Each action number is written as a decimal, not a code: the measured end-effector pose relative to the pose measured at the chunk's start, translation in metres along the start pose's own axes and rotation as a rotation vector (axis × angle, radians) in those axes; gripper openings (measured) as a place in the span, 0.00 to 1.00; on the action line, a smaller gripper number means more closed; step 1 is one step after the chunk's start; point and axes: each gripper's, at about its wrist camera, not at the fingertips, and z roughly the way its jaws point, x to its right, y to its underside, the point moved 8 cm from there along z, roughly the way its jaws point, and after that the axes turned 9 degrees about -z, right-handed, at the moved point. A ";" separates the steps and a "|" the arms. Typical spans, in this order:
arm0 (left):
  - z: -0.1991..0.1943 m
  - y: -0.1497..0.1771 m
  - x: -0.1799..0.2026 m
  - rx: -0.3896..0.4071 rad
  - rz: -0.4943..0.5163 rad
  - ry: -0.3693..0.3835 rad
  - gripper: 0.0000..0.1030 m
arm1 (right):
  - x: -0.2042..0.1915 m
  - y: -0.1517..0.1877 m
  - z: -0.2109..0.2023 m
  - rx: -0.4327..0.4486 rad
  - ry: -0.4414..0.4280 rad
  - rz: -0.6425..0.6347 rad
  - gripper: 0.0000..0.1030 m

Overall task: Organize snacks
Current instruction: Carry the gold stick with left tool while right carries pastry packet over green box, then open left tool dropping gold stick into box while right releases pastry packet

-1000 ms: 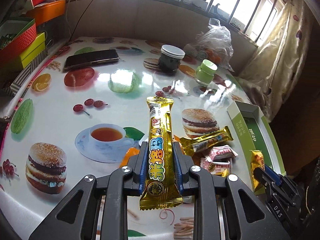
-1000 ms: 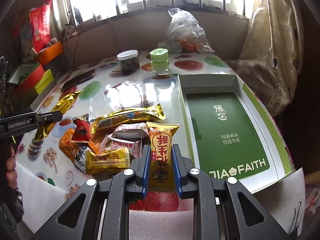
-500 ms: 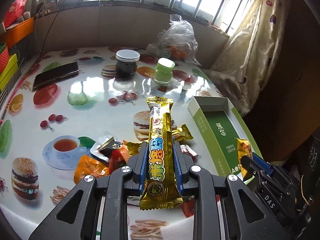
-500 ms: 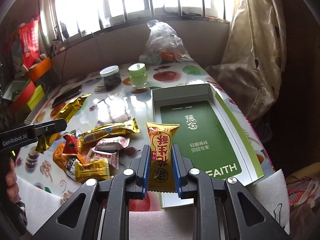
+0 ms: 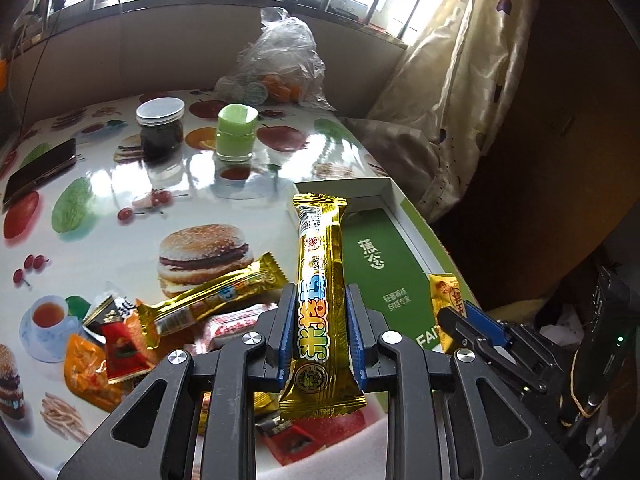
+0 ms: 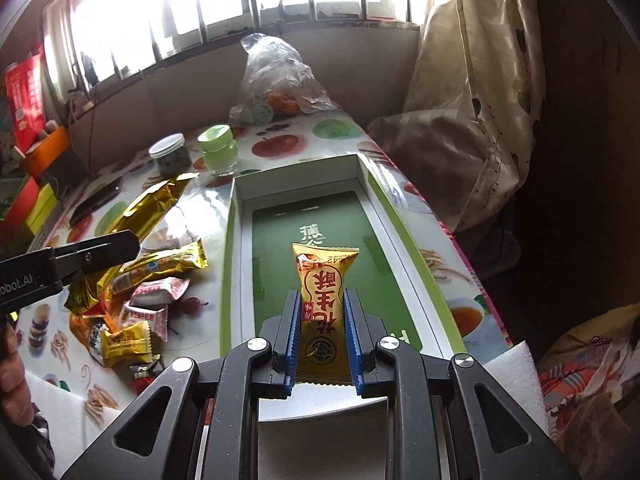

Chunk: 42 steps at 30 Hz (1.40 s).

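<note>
Gold foil fills my left wrist view: the left claw (image 5: 321, 334) is clamped on a long gold snack bar (image 5: 320, 280), blue pads pressing both its sides, the bar pointing away over the near corner of the green-and-white box (image 5: 384, 268). My right claw (image 6: 322, 330) pinches a short yellow peanut-crisp packet (image 6: 324, 300) the same way, held above the green floor of that open box (image 6: 280, 240); I can't tell whether the packet touches it. On the fruit-and-burger printed tabletop (image 5: 120, 208), left of the box, lies the loose snack pile (image 6: 136, 312): a second gold bar (image 5: 216, 300), pink-and-white wrappers, a small yellow pack, red and orange packets. Further back stand a white-lidded dark jar (image 5: 160, 128) and a green jar (image 5: 236, 132), with a phone (image 5: 40, 168) at left and a clear plastic bag (image 5: 280, 60) against the wall.
</note>
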 end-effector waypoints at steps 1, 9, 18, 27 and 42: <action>0.004 0.000 0.004 -0.008 0.005 0.000 0.24 | 0.003 0.001 0.002 -0.004 0.004 0.003 0.19; 0.035 0.004 0.033 -0.063 0.054 0.006 0.24 | 0.022 0.009 0.018 -0.042 0.022 0.007 0.19; 0.065 0.014 0.050 -0.113 0.093 -0.015 0.24 | 0.031 0.014 0.032 -0.073 0.026 0.001 0.19; 0.082 0.022 0.050 -0.140 0.106 -0.060 0.24 | 0.031 0.018 0.039 -0.090 0.023 -0.011 0.19; 0.090 0.027 0.053 -0.161 0.112 -0.062 0.24 | 0.032 0.020 0.041 -0.100 0.021 -0.010 0.22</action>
